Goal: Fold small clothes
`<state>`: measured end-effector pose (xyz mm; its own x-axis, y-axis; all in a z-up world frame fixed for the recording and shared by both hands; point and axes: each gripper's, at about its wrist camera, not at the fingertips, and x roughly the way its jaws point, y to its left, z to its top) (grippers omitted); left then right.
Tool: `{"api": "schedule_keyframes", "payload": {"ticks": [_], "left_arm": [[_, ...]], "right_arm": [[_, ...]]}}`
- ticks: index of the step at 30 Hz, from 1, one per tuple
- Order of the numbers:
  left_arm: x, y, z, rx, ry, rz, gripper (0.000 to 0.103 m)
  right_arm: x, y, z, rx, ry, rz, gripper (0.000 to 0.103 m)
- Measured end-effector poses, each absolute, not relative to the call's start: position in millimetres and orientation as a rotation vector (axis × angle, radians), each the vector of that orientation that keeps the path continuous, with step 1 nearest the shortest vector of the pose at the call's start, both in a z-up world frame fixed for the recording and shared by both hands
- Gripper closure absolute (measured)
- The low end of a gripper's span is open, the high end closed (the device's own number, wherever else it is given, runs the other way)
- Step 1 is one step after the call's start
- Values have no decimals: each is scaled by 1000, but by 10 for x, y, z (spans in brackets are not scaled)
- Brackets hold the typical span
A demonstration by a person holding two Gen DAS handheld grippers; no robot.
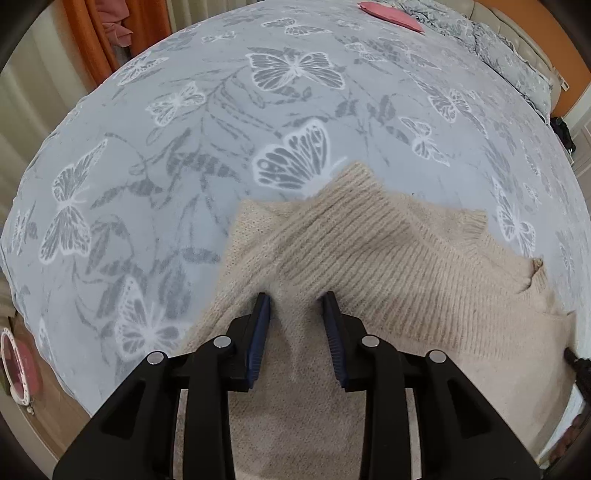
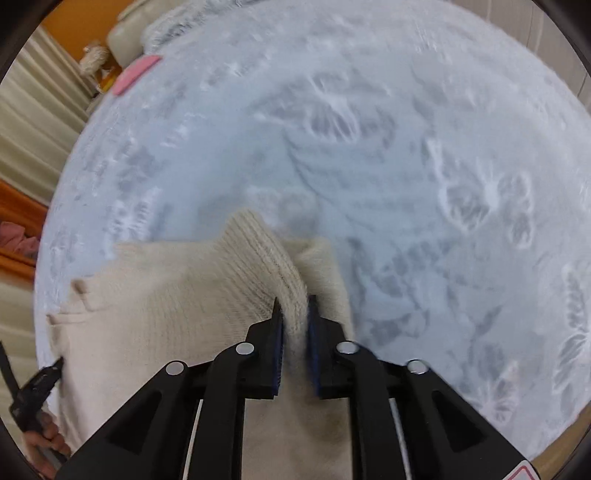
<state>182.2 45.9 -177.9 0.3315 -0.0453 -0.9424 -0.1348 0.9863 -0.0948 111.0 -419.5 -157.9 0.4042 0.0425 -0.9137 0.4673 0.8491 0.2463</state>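
The left gripper (image 1: 295,297) sits lowest and nearest in the left wrist view, its 2 black jaws with blue pads (image 1: 260,332) pinching a raised ridge of the beige knit sweater (image 1: 369,258). The wool bunches up between the pads and fills the gap. In the right wrist view the right gripper (image 2: 293,301) does likewise, its jaws drawn close together on a fold of the same sweater (image 2: 166,306), with ribbed knit squeezed between them.

The sweater lies on the near part of the bed's butterfly blanket (image 1: 166,166), spreading from each gripper toward the other. Beyond the left gripper a ribbed edge stands up in a peak, and past that the ribbed cuff or hem lies flat on the blanket. At the sweater's far side in the left wrist view, a dark piece of the other gripper shows at the frame edge; in the right wrist view the left gripper's black tip (image 2: 40,380) and a bit of the hand (image 2: 48,443) holding it show beside the sweater's left edge.

Beyond the sweater the blanket (image 2: 406,166) runs on, grey-blue with white and grey butterflies. At its far end, well apart from the sweater, lies a flat pink item (image 1: 391,16), seen also in the right wrist view (image 2: 136,74), which is blurred. Past the blanket stand orange curtains (image 1: 88,37) and a pale padded headboard (image 1: 509,22).
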Motion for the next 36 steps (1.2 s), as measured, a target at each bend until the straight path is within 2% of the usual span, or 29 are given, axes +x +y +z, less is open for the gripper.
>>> {"api": "schedule_keyframes", "payload": {"ticks": [2,5,7,9,11,17,21,23,24,25,27,28,29,34,36], "left_arm": [[1798,469,-1748,-161,1233,45,73],[1770,466,-1735,-152,1232,38,73],[1762,457,-1730,-146,1233,43,73],[1764,437,-1731,-130,1236,46,73],[1768,415,-1730,-111,1240,48,73],[1729,410,-1686,-95,1240,53,73],[1648,425,-1639,-98,1241,55,73],[1588,467,-1584,-105,1243,42,73],[1551,519,-1541,-123,1240,37,73],[1506,596,-1491,-160,1230,31,70],[1368,860,-1392,-301,1195,11,51],[1304,995,-1380,-371,1182,15,36],[1217,1162,-1420,-463,1176,23,32],[1044,1425,-1925,-648,1336,35,32],[978,1434,-1961,-680,1306,30,33]], "right_arm": [[999,-4051,-1307,485,1054,-273,86],[874,-3819,-1176,418,1028,-239,86],[876,-3731,-1343,379,1092,-223,86],[923,-3693,-1806,334,1240,-223,88],[937,-3735,-1740,296,1217,-230,90],[866,-3768,-1239,377,1129,-240,82],[909,-3785,-1755,388,1296,-244,82],[912,-3794,-1648,403,1270,-257,81],[918,-3787,-1581,420,1263,-258,77],[917,-3763,-1470,444,1241,-244,76],[867,-3609,-1165,452,1163,-192,76],[845,-3505,-1048,449,1137,-161,76],[845,-3403,-989,451,1128,-129,76],[1032,-2666,-1061,403,1194,28,76],[1128,-2464,-1112,364,1225,63,76]]}}
